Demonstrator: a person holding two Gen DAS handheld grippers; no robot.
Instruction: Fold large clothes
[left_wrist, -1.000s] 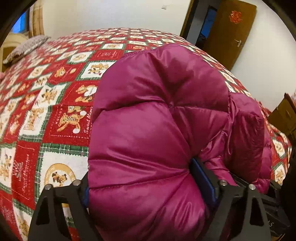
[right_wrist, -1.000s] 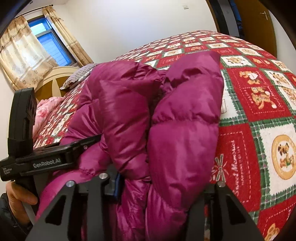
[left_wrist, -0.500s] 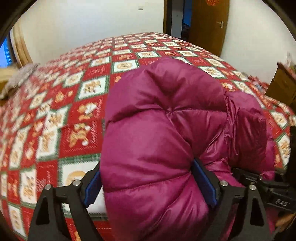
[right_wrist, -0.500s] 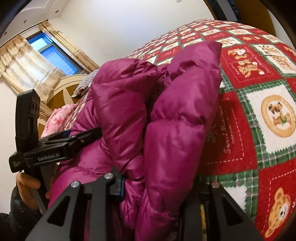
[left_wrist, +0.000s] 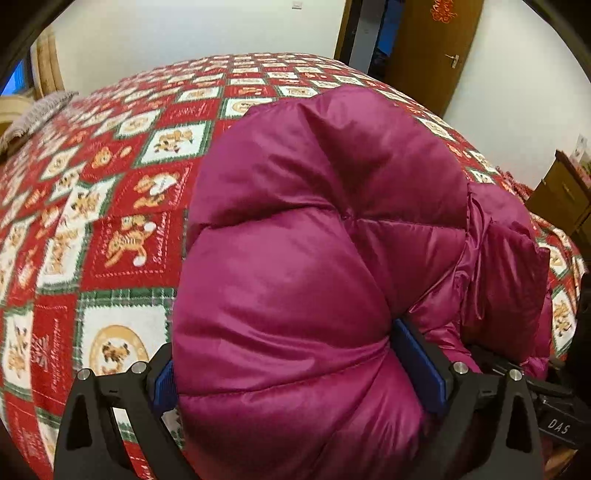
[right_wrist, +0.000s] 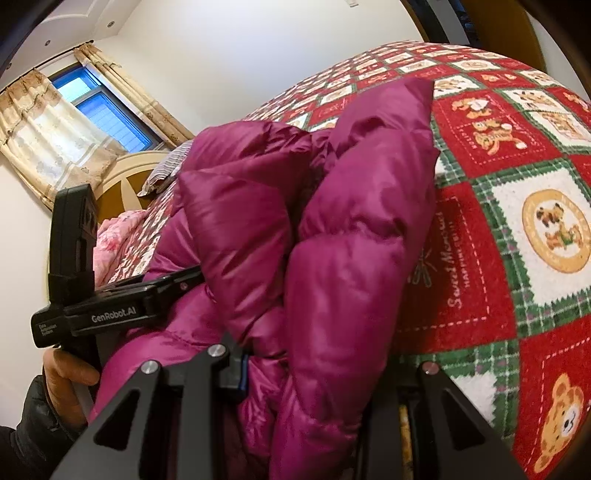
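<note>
Your left gripper is opening around the puffy jacket that lies bunched on the bed, letting it go, while your right gripper still pinches its folds, so this fold looks nearly done.

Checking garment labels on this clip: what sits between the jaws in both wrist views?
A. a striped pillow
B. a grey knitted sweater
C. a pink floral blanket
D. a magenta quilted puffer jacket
D: a shiny magenta puffer jacket with stitched quilting bulges between both pairs of jaws, on the red teddy-bear bedspread.
</note>
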